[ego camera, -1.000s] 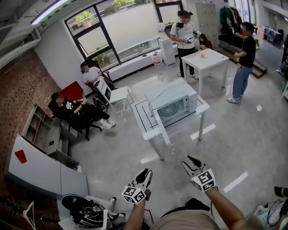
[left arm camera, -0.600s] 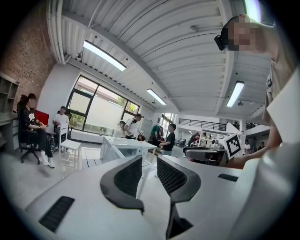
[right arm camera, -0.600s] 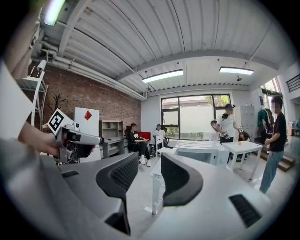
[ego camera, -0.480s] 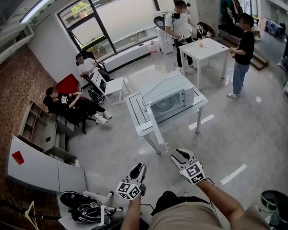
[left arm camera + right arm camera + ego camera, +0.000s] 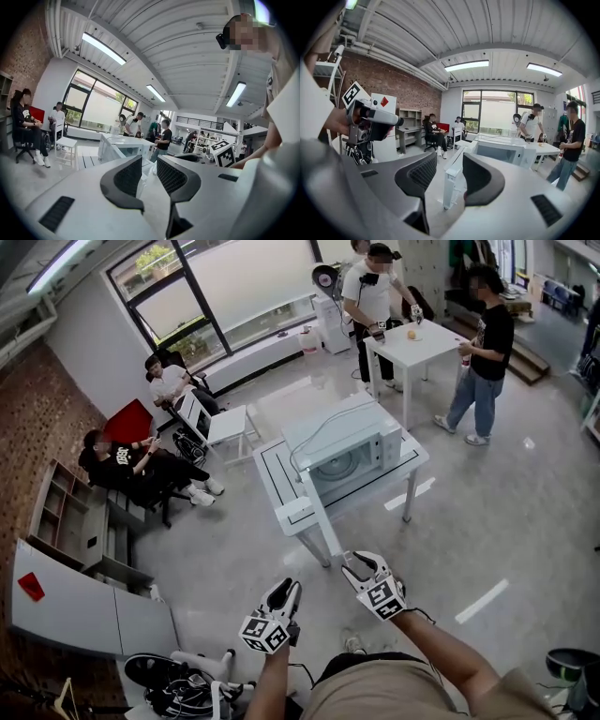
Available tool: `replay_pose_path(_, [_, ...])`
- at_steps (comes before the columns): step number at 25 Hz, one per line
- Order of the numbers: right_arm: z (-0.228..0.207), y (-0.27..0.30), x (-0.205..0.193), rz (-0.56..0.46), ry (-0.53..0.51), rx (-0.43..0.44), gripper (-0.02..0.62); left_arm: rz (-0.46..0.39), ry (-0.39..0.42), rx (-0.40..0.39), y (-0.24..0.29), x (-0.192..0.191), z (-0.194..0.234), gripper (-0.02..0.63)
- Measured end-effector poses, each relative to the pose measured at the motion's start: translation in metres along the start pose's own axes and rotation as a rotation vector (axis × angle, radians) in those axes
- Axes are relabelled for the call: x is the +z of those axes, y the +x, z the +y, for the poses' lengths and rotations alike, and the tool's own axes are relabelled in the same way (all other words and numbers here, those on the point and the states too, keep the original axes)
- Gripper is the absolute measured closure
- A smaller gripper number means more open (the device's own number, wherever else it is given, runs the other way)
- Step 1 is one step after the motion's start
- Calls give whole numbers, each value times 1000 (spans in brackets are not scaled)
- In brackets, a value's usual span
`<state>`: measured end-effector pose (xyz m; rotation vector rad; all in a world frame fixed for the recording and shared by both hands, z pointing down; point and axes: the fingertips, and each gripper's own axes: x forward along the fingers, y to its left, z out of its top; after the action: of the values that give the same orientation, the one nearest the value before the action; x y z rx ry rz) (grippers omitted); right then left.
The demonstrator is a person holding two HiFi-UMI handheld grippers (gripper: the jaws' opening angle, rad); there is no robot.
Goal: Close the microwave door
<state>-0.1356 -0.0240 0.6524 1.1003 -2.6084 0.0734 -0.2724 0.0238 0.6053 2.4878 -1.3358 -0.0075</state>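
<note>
A white microwave [image 5: 349,448] stands on a white table [image 5: 281,474]. Its door [image 5: 321,515] is swung wide open and sticks out toward me past the table's front edge. Both grippers are held in the air short of the table and touch nothing. My right gripper [image 5: 359,563] is just below the door's free end, and its jaws are opening with nothing between them. The left gripper [image 5: 289,589] is further back and to the left, with a narrow empty gap between its jaws. In the right gripper view the door [image 5: 452,176] shows edge-on between the jaws, still at a distance.
Two people [image 5: 141,460] sit at the left beside a white chair [image 5: 225,423]. Two more stand by a small white table [image 5: 417,341] behind the microwave. A white cabinet [image 5: 66,601] and a black bag [image 5: 173,681] are at my lower left.
Both grippers and my view have come closer to the microwave table. The right gripper has dropped a little and its jaws have spread wider.
</note>
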Motion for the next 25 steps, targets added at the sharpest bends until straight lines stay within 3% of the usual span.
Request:
replay_pose_path(15, [-3, 85, -65, 176, -28, -89, 383, 56, 19, -112, 45, -1, 42, 518])
replay_pose_path(25, [-14, 108, -74, 210, -38, -180, 383, 91, 17, -163, 66, -8, 57, 518])
